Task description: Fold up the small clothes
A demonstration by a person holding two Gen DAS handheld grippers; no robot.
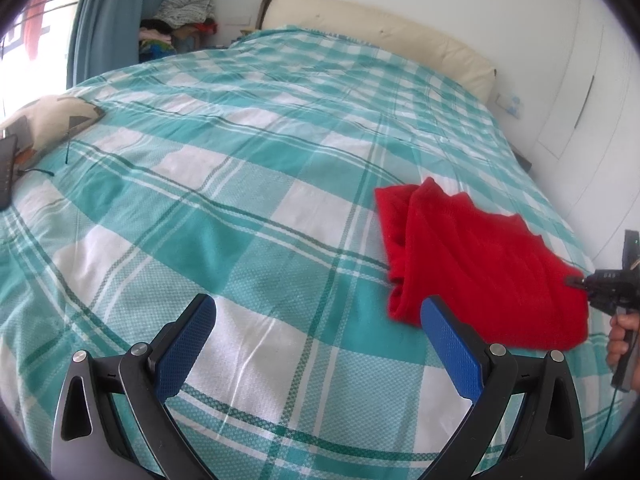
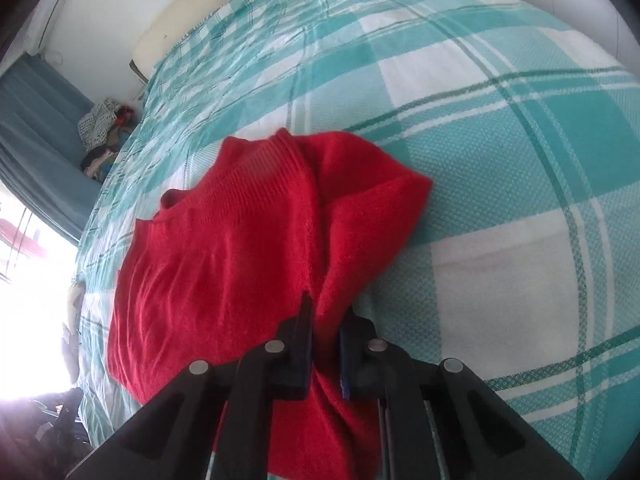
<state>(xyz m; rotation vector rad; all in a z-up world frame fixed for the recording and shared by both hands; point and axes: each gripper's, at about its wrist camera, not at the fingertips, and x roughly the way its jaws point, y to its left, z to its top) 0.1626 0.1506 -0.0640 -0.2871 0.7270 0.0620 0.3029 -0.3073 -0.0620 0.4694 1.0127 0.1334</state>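
Observation:
A red knitted garment point(image 1: 476, 256) lies partly folded on the teal checked bedspread point(image 1: 248, 168). My left gripper point(image 1: 320, 316) is open and empty, low over the bedspread, with the garment just beyond its right finger. My right gripper point(image 2: 326, 320) is shut on a bunched edge of the red garment point(image 2: 224, 248) and lifts that edge off the bed. It also shows in the left wrist view point(image 1: 576, 282) at the garment's right corner, with a hand on its handle.
A cream headboard cushion point(image 1: 380, 28) lines the far edge of the bed. A patterned pillow point(image 1: 48, 120) and a dark device point(image 1: 8, 172) lie at the left. A pile of clothes point(image 1: 180, 20) sits by the blue curtain point(image 1: 108, 12). White cupboards point(image 1: 580, 92) stand at the right.

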